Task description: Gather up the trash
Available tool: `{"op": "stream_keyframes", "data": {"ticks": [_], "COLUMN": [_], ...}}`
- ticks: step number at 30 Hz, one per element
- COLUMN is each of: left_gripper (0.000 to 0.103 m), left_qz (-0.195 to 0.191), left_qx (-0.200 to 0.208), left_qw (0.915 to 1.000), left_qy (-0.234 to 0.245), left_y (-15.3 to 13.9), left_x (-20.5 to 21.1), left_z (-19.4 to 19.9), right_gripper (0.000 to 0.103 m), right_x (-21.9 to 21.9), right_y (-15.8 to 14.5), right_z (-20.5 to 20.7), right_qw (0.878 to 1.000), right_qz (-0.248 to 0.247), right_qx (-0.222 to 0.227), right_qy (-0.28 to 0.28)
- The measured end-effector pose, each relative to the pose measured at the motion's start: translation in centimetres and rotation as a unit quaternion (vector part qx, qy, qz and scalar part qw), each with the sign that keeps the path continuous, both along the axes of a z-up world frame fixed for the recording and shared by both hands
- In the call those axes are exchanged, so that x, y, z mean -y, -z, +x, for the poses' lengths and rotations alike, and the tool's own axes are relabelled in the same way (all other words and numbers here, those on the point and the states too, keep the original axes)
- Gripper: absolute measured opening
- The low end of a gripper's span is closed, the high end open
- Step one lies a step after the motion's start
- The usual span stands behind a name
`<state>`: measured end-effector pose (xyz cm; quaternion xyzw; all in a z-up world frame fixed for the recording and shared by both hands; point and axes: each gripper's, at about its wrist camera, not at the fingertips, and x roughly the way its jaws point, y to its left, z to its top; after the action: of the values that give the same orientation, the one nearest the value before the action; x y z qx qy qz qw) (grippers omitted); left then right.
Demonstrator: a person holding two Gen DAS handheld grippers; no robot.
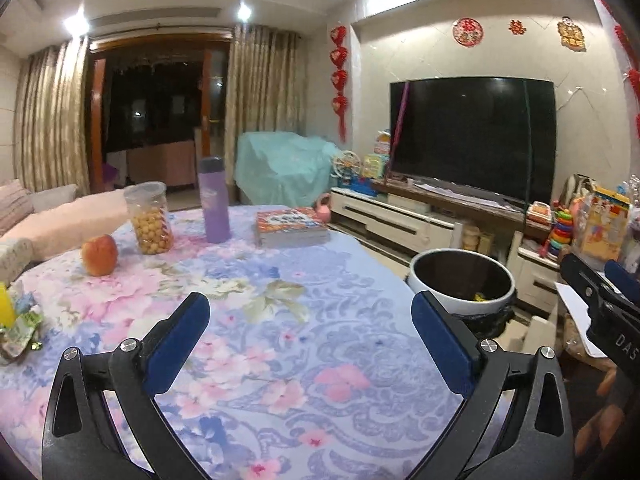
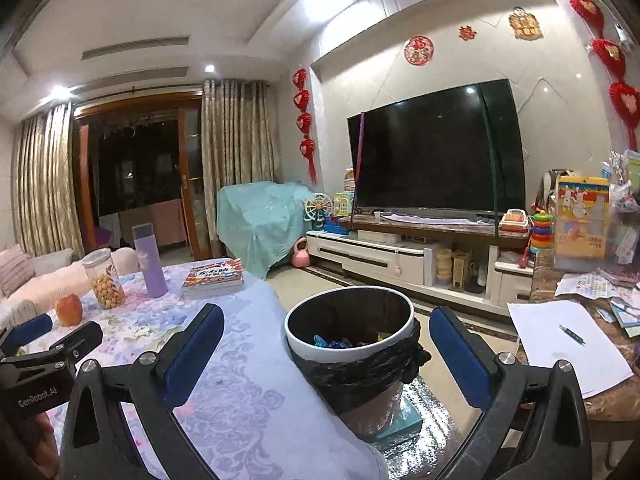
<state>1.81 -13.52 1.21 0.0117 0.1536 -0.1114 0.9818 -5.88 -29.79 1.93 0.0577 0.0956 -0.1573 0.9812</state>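
Trash [image 1: 18, 330] lay in a crumpled heap of wrappers at the near left edge of the table [image 1: 280, 320], well off to the left of the left gripper [image 1: 308, 322] and a little short of its fingertips. That gripper stood spread wide and empty, nothing between its pads, pointing across the flowered cloth toward the far end of the table. Only the left wrist view showed the heap, and part of it ran out of frame, so its long axis could not be told; it looked like a loose clump, not a long thing. A yellow piece stood at its left side.

Right of the left gripper and beyond the table's edge stood the bin [image 1: 462, 284], lined with a black bag. The right gripper [image 2: 326, 336] was also spread wide and empty, and the bin [image 2: 348, 320] sat straight ahead of it, framed between its two fingers, with blue and yellow scraps already inside.

So the heap lay on the left gripper's side and the bin on the right gripper's side. Judging from this, the left gripper was the nearer to the wrappers and would have to swing left and dip to reach them, then carry them rightward to the bin.

An apple [image 1: 99, 255], a jar [image 1: 149, 218], a bottle [image 1: 214, 200] and a book [image 1: 291, 227] stood ahead of the left gripper, clear of that path.
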Motion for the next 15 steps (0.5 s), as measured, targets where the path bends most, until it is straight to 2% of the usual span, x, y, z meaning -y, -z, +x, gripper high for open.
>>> {"op": "stream_keyframes", "data": {"ticks": [15], "left_gripper": [0.103], "left_qz": [0.001], "left_qx": [0.004], "left_qw": [0.9999], "left_qy": [-0.012], "left_y": [-0.10], "left_x": [-0.96], "left_z": [-0.54], "right_gripper": [0.103], "right_x": [-0.73], "right_y": [0.27], "right_z": [-0.13], "right_qw": [1.000], "right_qz": [0.004], "right_qx": [-0.009], "right_qy": [-0.015]}}
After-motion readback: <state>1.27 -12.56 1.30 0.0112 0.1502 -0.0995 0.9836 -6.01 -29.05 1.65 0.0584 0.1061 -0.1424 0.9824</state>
